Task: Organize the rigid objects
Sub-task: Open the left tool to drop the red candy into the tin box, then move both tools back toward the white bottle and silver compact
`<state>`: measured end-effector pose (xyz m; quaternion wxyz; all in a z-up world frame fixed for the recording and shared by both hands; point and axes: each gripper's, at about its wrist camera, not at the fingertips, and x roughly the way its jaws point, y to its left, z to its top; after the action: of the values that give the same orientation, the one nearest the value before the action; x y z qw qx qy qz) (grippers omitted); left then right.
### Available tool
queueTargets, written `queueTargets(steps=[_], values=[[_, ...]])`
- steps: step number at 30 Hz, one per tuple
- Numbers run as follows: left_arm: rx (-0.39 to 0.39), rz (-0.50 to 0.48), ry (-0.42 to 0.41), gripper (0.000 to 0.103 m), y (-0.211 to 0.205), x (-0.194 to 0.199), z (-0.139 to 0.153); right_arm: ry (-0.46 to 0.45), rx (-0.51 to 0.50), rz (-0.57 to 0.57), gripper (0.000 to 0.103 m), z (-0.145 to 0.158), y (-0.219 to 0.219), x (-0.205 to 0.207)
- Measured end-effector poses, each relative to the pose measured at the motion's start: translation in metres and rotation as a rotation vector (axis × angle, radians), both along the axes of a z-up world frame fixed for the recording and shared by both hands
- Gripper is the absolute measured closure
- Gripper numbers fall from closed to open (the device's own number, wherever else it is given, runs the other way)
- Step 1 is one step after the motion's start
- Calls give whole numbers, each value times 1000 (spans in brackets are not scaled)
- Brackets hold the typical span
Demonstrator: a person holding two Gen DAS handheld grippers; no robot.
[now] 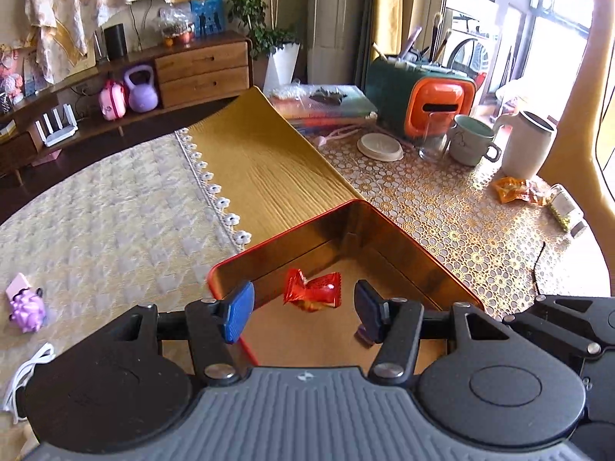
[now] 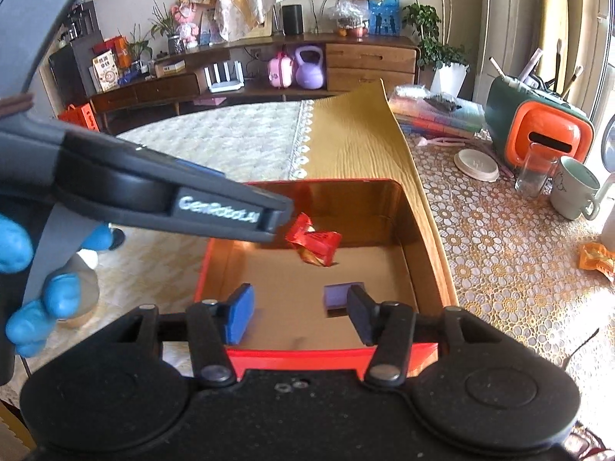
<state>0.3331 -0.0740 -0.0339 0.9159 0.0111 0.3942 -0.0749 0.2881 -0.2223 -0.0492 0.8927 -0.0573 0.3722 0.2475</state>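
A red tin (image 1: 403, 238) with a gold inside stands open on the table. A red candy (image 1: 312, 291) is in it near the far wall, and a small purple block (image 2: 336, 295) rests on its floor. My left gripper (image 1: 303, 315) hangs above the tin. It is open, and the candy shows between its blue pads (image 1: 240, 317) without touching them. In the right wrist view the left gripper (image 2: 275, 223) reaches in from the left, its tip just beside the candy (image 2: 314, 244). My right gripper (image 2: 301, 319) is open over the tin's near wall (image 2: 326, 353). It holds nothing, and the purple block lies beside its right finger.
A gold lid (image 1: 261, 153) leans behind the tin. On the lace tablecloth to the right are a green mug (image 1: 471, 138), a white jug (image 1: 528, 144), a glass (image 1: 432, 138), a round lid (image 1: 380, 146), an orange-fronted box (image 1: 434, 105) and orange snack wrappers (image 1: 511, 188). A blue-gloved hand (image 2: 19, 246) holds the left gripper.
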Motion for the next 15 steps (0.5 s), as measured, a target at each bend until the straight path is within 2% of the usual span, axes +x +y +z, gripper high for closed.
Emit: queueTargets(steps=[6, 8, 15], values=[[-16, 11, -29, 45, 21, -32, 15, -15, 29, 7, 47, 11, 4, -22], [-14, 20, -38, 41, 28, -44, 18, -23, 38, 9, 41, 14, 5, -29], [-18, 38, -83, 38, 54, -87, 30, -39, 89, 17, 39, 24, 9, -48]])
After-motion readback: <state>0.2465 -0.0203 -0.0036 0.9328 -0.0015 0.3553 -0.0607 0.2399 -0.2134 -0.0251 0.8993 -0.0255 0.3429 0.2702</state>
